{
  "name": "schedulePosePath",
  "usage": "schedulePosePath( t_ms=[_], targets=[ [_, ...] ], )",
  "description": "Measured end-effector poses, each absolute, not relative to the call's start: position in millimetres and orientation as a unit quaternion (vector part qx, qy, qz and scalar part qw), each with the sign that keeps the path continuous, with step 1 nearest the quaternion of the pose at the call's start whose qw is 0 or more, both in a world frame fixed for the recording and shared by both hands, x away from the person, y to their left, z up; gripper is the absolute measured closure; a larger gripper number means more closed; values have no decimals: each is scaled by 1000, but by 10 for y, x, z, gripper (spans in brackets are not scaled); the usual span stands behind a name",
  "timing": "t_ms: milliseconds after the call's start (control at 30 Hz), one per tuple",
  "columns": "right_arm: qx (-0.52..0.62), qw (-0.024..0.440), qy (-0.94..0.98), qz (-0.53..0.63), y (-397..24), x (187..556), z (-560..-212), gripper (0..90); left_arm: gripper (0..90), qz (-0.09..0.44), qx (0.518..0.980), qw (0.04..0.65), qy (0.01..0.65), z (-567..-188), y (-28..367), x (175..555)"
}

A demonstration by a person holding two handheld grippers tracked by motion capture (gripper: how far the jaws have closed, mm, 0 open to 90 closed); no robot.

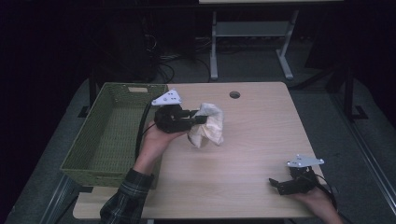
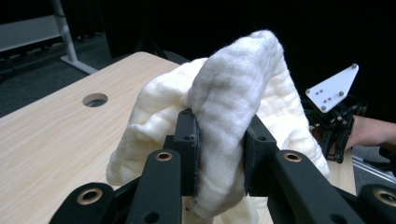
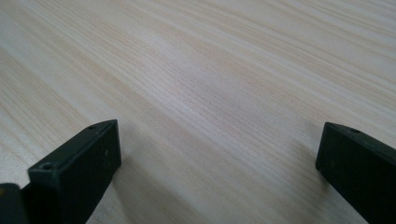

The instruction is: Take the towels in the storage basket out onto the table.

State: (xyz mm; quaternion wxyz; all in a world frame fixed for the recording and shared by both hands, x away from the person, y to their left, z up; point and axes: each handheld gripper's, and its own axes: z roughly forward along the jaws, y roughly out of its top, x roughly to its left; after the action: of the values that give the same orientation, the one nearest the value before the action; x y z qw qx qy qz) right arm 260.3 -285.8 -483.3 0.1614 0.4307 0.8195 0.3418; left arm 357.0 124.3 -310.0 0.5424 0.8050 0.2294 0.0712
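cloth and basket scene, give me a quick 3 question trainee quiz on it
1. True or false: the left gripper is clamped on the cream cloth.
2. Which container sits at the table's left edge? A) green woven basket B) metal bucket C) cardboard box
3. How do the right gripper's jaws stand, and what lies between them?

Key:
1. True; a fold of cloth is pinched between the pads.
2. A, the green woven basket.
3. Wide apart, with bare wooden table between them.
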Motion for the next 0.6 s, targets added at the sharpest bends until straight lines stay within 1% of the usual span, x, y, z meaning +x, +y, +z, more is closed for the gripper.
schedulePosePath(
  t_ms=[600],
  targets=[
    [431, 162, 820, 342, -2858, 2603, -4833, 0, 711, 46, 843, 500, 195, -3491, 785, 3560]
  ],
)
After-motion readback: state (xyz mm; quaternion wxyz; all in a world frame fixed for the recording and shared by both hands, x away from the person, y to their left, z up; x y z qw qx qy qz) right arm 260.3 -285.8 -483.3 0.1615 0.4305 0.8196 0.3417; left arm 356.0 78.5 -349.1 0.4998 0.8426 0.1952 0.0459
